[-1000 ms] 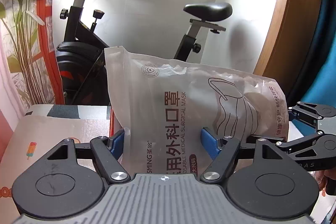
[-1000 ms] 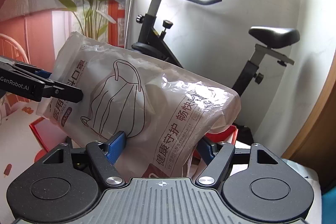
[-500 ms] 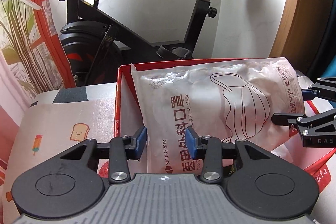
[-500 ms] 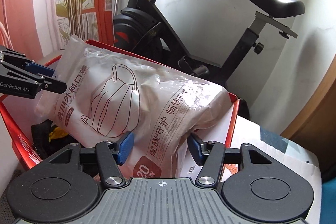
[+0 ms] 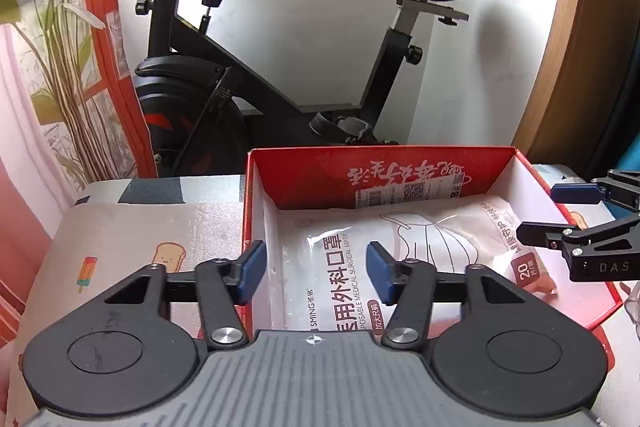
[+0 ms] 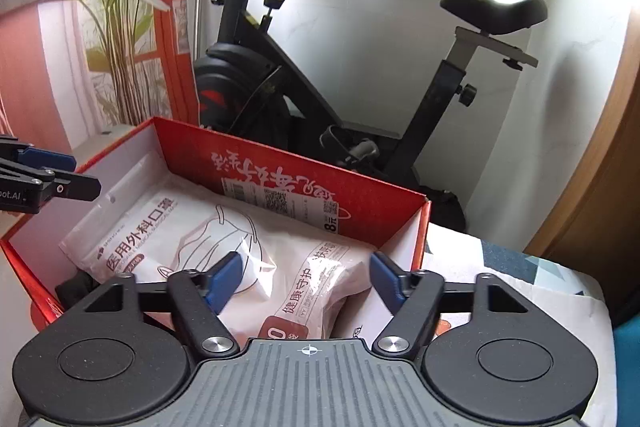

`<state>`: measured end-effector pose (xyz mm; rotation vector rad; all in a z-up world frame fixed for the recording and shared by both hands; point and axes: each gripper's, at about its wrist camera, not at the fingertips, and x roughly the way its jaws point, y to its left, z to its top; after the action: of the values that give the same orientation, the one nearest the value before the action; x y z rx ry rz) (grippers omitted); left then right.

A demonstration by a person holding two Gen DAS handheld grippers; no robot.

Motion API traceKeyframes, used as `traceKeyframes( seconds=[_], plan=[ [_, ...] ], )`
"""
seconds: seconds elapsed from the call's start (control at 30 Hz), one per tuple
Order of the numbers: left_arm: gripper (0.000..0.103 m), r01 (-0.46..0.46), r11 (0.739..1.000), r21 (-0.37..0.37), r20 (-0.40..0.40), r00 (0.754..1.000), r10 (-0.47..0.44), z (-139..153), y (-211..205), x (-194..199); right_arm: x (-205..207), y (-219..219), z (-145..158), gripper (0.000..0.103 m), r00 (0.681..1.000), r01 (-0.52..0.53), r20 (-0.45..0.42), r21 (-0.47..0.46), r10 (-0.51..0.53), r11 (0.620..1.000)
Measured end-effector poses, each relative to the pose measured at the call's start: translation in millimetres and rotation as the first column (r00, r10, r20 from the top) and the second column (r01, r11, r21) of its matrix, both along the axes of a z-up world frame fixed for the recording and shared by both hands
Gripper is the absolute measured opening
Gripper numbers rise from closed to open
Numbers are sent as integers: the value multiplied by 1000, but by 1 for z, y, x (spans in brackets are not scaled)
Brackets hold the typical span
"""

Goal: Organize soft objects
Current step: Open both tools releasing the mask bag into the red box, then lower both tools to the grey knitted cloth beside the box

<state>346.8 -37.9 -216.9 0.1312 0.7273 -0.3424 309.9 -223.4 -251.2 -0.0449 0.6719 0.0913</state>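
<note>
Two grippers hang over one red box, and both are letting go. At the lower left of the left wrist view sits the printed tablecloth with its toast and ice-lolly pictures; the box stands on it, filling the centre and right of the frame. Inside the box lies the mask packet, flat on its back, print upward. It seems to lie that way because a soft, floppy bag settles best when lowered at both ends and laid along the box floor.

The left gripper is at the bottom centre, its blue pads spread and opening further. The near end of the packet lies below the gap, but neither pad presses on it. One pad hangs close to the box's left wall. The gripper tilts down into the box from the near side.

At the right edge of that frame, the right gripper reaches in over the packet's far end.

In the right wrist view, the left gripper shows at the far left edge, above the box's left rim. Something dark peeks from under the packet at lower left; what it is cannot be told. The right gripper at the bottom centre is also widening, pads clear of the pink end of the packet, angled downward. An exercise bike stands behind the box.
</note>
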Motion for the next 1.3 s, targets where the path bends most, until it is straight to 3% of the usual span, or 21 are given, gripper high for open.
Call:
traceKeyframes(
  seconds=[0.1, 0.13, 0.23, 0.47, 0.73, 0.87, 1.0, 1.3],
  plan=[
    [85, -17, 999, -31, 25, 1000, 18, 11, 6, -12, -13, -4, 9, 91, 1000, 20, 22, 53, -21, 998],
    [93, -15, 999, -44, 29, 999, 17, 15, 8, -17, -18, -5, 11, 101, 999, 23, 30, 73, -26, 997],
    [103, -15, 997, -70, 38, 999, 18, 23, 14, -32, -34, -6, 19, 103, 998, 28, 56, 123, -35, 992],
    [103, -12, 994, -108, 33, 999, 16, 25, 31, -71, -72, 4, 21, 103, 996, 27, 83, 135, -38, 991],
    [103, -34, 988, -148, -11, 999, 33, 0, 55, -122, -126, 29, 1, 103, 998, -6, 60, 126, -2, 992],
    [102, -42, 985, -169, -67, 997, 31, -22, 62, -140, -149, 37, -17, 103, 1000, -9, 13, 143, 7, 990],
    [92, -33, 983, -181, -124, 992, 10, -47, 63, -157, -172, 42, -41, 102, 998, 11, -60, 171, -1, 985],
    [88, -33, 981, -193, -190, 982, -4, -82, 61, -182, -217, 45, -77, 100, 987, 50, -159, 175, -22, 983]
  ],
)
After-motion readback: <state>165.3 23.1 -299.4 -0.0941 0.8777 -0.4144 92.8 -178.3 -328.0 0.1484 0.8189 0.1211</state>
